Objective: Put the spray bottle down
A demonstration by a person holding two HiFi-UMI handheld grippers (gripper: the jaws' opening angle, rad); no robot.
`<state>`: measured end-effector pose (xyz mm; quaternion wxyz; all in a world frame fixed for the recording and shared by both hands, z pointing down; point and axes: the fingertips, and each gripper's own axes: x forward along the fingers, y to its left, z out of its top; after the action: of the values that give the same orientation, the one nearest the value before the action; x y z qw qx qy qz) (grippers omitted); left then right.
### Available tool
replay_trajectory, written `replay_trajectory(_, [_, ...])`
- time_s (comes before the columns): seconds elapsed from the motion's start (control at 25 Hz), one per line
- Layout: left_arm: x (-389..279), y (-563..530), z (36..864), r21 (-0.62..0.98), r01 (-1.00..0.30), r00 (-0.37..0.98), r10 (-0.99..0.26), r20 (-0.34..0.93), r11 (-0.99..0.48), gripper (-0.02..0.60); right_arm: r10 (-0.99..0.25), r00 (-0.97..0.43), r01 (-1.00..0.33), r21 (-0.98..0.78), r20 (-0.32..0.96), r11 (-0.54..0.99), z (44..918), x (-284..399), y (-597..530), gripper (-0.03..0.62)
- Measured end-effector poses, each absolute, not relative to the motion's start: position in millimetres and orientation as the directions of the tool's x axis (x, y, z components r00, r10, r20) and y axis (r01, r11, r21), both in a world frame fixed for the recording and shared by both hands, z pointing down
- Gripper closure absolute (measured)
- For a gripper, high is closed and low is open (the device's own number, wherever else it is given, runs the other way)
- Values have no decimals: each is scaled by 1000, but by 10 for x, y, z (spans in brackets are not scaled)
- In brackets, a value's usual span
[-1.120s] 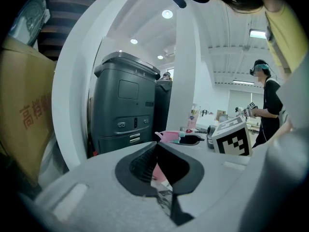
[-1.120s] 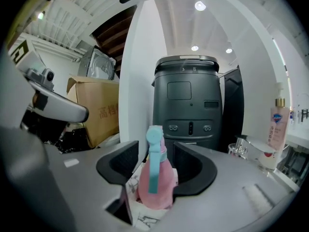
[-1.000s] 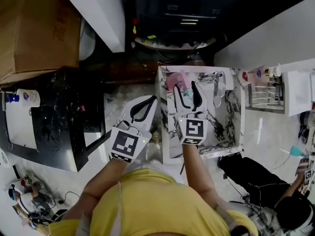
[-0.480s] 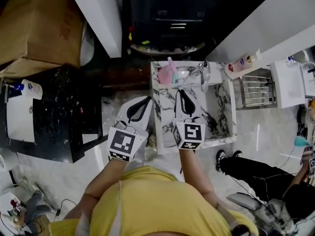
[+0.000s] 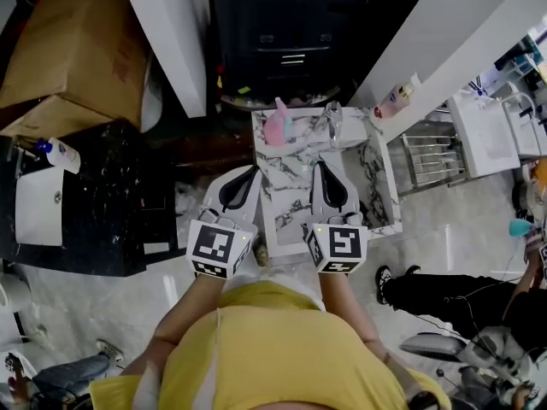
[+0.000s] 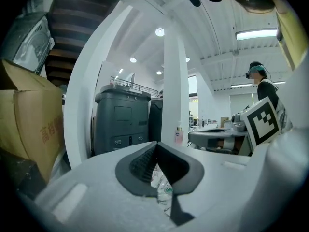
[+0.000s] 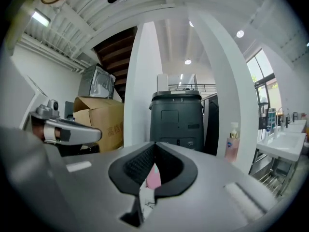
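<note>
The right gripper (image 5: 321,164) has just been closing its jaws, which now meet on nothing. The spray bottle (image 5: 278,126) stands upright at the table's (image 5: 291,196) far edge, ahead and slightly left. The left gripper (image 5: 255,171), also closed and empty, seems about equally near.

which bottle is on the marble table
The pink spray bottle, at the far edge of the marble table. The pump bottle stands by the white pillar; the blue-capped bottle is on the black counter.

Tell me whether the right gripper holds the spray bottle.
No, the spray bottle stands free on the marble table, ahead of the right gripper.
</note>
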<state>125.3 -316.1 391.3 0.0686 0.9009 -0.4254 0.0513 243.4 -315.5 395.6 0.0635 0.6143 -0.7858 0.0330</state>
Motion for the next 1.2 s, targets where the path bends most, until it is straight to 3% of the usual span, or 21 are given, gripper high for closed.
replay_trajectory(0.4, [1331, -3087, 3672, 25, -759, 648, -752, 121, -650, 581, -981, -169, -981, 80, 99, 177, 3687, 2600, -2828, 594])
replay_trajectory(1.2, [1068, -3299, 3731, 43, -741, 670, -733, 117, -670, 581, -969, -211, -973, 63, 126, 220, 3781, 2189, -3049, 594])
